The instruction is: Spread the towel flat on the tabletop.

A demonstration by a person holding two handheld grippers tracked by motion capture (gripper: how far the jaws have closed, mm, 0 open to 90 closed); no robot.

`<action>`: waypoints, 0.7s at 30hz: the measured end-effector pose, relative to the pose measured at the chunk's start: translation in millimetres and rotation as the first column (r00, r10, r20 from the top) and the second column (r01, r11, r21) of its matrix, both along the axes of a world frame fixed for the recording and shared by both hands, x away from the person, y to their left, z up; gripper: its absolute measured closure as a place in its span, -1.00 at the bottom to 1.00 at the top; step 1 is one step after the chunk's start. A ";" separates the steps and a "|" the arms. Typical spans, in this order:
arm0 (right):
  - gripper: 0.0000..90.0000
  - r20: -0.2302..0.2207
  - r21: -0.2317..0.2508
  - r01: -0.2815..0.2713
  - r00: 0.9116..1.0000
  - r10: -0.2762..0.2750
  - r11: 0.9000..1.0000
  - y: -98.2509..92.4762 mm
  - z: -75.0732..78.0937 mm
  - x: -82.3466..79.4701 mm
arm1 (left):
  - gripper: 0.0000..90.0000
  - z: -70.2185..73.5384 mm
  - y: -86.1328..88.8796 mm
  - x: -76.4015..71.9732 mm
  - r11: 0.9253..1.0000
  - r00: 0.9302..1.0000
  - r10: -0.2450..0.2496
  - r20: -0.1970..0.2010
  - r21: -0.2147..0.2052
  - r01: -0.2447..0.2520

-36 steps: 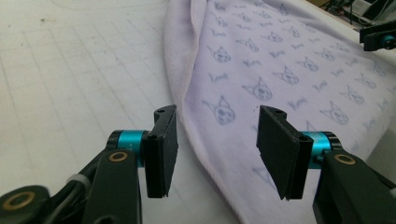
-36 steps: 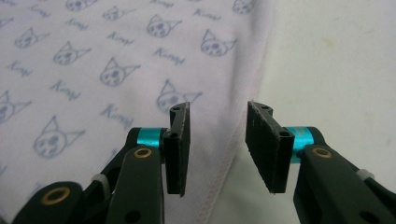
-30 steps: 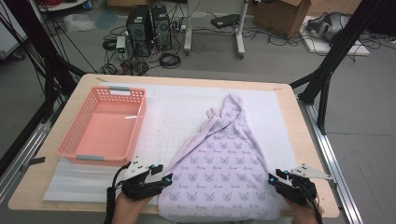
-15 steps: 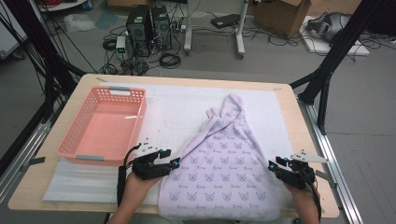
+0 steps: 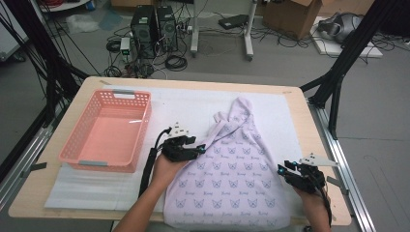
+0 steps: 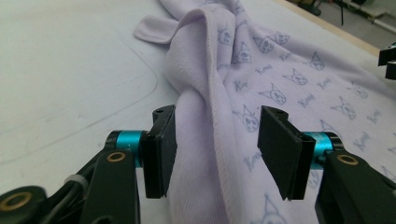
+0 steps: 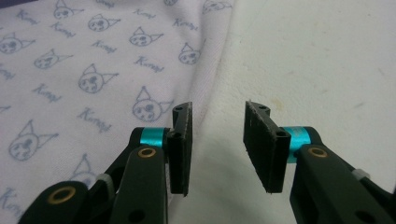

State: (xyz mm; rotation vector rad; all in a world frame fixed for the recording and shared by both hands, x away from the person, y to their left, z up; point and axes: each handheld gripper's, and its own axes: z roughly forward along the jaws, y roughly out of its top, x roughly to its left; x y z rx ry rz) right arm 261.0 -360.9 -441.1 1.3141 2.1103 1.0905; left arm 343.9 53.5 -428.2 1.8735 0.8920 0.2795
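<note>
Garment (image 5: 232,179) of pale lilac knit, printed with small cat faces, lies across the lower centre of the high view on a white mat (image 5: 193,104) that covers the wooden table (image 5: 316,145). Its broad hem reaches the bottom edge of the frame, while its narrow upper end is bunched and twisted toward the centre. A pink plastic basket (image 5: 77,145) stands at the left of the frame, holding nothing and well apart from the cloth.

The left gripper (image 5: 199,151) sits at the garment's left edge, just below the twisted part. In the left gripper view its jaws stand open on either side of a raised, stitched fold (image 6: 212,107); the left pad (image 6: 161,154) is at the cloth, the right one clear of it, so nothing is clamped. The right gripper (image 5: 285,170) rests at the garment's right edge. In the right gripper view its jaws have just been closing, yet a gap remains, with the hem (image 7: 205,98) running under the left jaw and bare mat between the two.

As a judgement, the work is at an early stage: the garment is neither flattened nor folded, neither edge is gripped, and the basket awaits it.
</note>
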 end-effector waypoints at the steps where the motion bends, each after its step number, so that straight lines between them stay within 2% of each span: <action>1: 0.37 -0.004 0.002 -0.003 1.000 0.003 1.000 0.3 -0.2 0.1 | 0.02 1.2 -9.7 9.0 1.000 1.000 -0.013 0.002 0.027 0.013; 2: 0.37 -0.004 0.002 -0.006 1.000 0.006 1.000 1.0 -0.6 0.4 | 0.02 1.2 -9.7 9.0 1.000 1.000 -0.013 0.002 0.027 0.013; 4: 0.37 -0.007 0.002 -0.018 1.000 0.018 1.000 2.7 -0.7 0.8 | 0.02 0.1 -22.0 20.9 0.999 1.000 -0.006 0.000 0.045 0.006; 5: 0.37 -0.007 0.002 -0.018 1.000 0.018 1.000 2.7 -0.7 0.8 | 0.03 0.1 -22.0 20.9 0.999 1.000 -0.006 0.000 0.045 0.006; 6: 0.37 -0.011 0.002 -0.033 0.999 0.033 0.999 4.5 -0.9 1.0 | 0.03 -1.9 -28.9 27.4 0.999 1.000 0.004 -0.017 0.053 -0.003; 9: 0.37 -0.019 0.001 -0.038 0.999 0.038 0.999 6.2 -1.4 0.3 | 0.11 -5.9 -32.6 31.8 0.999 1.000 0.012 -0.026 0.046 -0.010; 10: 0.37 -0.017 -0.001 -0.041 0.999 0.041 0.999 5.9 -1.5 0.3 | 0.17 -9.4 -33.5 34.4 0.999 0.999 0.023 -0.039 0.040 -0.022; 11: 0.37 -0.018 0.000 -0.040 0.999 0.040 0.999 5.6 -1.6 0.2 | 0.31 -9.4 -33.5 34.4 0.999 0.999 0.023 -0.039 0.040 -0.022; 13: 0.37 -0.016 0.001 -0.039 0.999 0.039 0.999 4.3 -1.4 -0.3 | 0.69 -11.2 -32.9 35.3 1.000 0.999 0.016 -0.051 0.028 -0.014; 14: 0.37 -0.015 0.004 -0.037 0.999 0.037 0.999 3.7 -1.5 -0.6 | 0.82 -11.3 -31.8 35.4 0.999 0.999 0.015 -0.048 0.039 -0.014; 17: 0.37 -0.016 0.003 -0.033 0.999 0.033 0.999 1.9 -1.5 -1.3 | 0.89 -7.9 -22.8 36.5 0.999 0.998 0.033 -0.048 0.020 -0.032; 19: 0.37 -0.016 0.008 -0.028 0.999 0.028 1.000 0.0 -1.3 -2.5 | 0.90 -3.2 -11.9 37.1 0.998 0.997 0.070 -0.042 0.009 -0.069; 21: 0.37 -0.018 0.010 -0.026 0.999 0.027 1.000 -0.1 -1.1 -2.9 | 0.90 0.3 0.9 37.0 0.992 0.991 0.128 -0.042 0.007 -0.128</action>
